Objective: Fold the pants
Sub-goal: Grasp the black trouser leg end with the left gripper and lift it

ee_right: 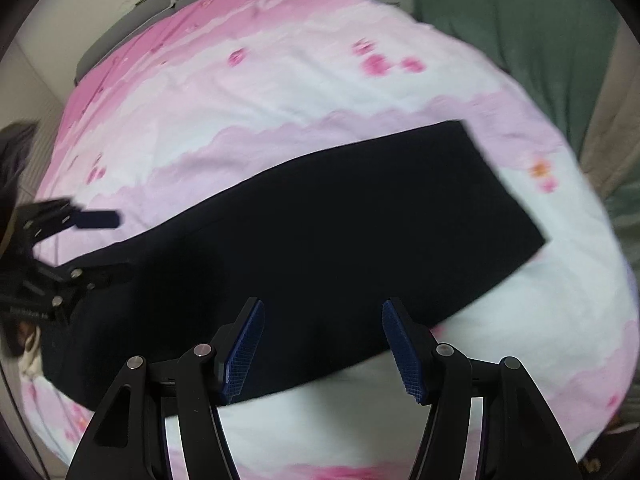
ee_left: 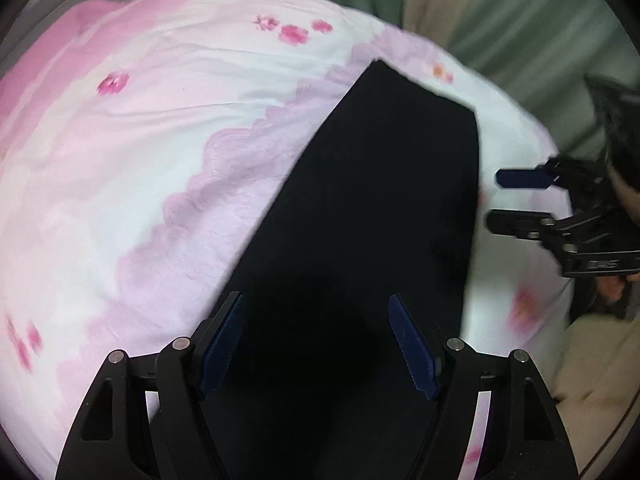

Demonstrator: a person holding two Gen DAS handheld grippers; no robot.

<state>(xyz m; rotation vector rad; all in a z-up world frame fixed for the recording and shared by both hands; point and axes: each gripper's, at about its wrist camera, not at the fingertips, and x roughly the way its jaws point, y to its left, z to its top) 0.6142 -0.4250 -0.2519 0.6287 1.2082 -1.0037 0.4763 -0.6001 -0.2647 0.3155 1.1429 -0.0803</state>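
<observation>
1. A bed carries everything here; its cover [ee_right: 304, 92] is white and pink with a scalloped lilac band and small pink flowers, lying in soft wrinkles.
2. Green curtains [ee_right: 520, 24] hang past the far side of the bed, with a beige strip of cloth [ee_left: 440, 4] between them, and a grey headboard [ee_right: 120, 36] shows at the upper left of the right wrist view.
3. Nothing lies on top of the pants [ee_right: 320, 232]; the cover around them is bare apart from the two tools.
4. The pants are dark navy, flat on the cover as one long folded strip with straight edges.
5. In the right wrist view the long axis runs from lower left to upper right, and the squared-off end points up and right toward the curtains.
6. In the left wrist view the same strip runs away from the camera, narrowing toward that squared-off end.
7. The left gripper [ee_left: 316, 344] hangs over the near part of the strip, jaws wide apart with nothing between the pads.
8. The right gripper [ee_right: 322, 350] hangs over the near long edge, jaws also spread and gripping nothing.
9. In the left wrist view the right gripper sits just beside the strip's right-hand long edge.
</observation>
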